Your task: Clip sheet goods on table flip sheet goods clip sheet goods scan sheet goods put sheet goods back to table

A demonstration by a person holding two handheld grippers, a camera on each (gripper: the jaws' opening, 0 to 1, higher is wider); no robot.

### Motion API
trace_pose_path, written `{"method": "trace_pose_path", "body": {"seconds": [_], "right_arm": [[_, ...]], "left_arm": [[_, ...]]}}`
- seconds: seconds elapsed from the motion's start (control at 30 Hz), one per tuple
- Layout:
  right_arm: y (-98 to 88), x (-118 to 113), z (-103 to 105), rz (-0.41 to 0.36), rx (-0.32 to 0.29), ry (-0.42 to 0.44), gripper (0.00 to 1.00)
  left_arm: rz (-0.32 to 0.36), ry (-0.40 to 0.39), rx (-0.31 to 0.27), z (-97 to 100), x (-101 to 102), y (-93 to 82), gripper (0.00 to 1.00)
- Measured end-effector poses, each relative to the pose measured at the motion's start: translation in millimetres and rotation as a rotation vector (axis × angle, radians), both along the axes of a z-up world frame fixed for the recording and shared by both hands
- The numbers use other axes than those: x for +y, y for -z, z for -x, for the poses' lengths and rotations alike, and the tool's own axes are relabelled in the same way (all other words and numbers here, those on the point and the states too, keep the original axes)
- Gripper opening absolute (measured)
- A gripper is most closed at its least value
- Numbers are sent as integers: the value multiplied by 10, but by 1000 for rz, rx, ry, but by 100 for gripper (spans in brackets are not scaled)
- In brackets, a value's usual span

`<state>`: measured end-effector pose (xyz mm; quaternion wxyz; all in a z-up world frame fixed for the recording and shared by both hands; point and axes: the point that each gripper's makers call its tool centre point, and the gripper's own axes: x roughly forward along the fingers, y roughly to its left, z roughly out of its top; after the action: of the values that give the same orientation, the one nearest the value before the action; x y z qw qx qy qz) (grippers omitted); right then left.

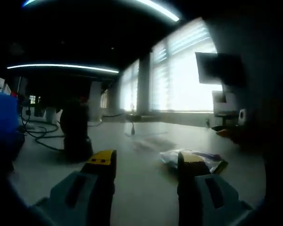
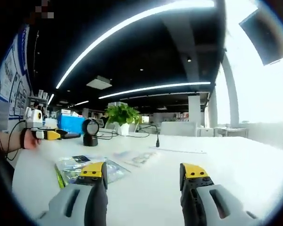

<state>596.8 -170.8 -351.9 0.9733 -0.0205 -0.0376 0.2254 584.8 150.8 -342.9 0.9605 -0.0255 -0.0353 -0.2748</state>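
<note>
Both claws gape wide, holding nothing: left claw (image 1: 144, 165), right claw (image 2: 144, 172). The clear plastic packet of sheet goods (image 2: 87, 168) lies flat on the white tabletop (image 2: 226, 155). Its slick, thin film may slip from a grip.

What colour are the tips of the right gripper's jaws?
Yellow, above grey bodies; the right gripper shows this best in the right gripper view.
</note>
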Motion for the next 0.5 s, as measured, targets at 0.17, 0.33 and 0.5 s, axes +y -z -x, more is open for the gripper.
{"method": "trace_pose_path", "body": {"seconds": [0.17,0.33,0.5], "right_arm": [[14,-51,-11,0,8,5,56],[37,-63,-18,9,16,10,57],[31,-90,-13,-5,18,11,53]], "left_arm": [[-3,-1,-1,-2,2,2,45],[-2,-4,1,-7,12,7,44],[-2,-5,1,-7,17,7,44]]}}
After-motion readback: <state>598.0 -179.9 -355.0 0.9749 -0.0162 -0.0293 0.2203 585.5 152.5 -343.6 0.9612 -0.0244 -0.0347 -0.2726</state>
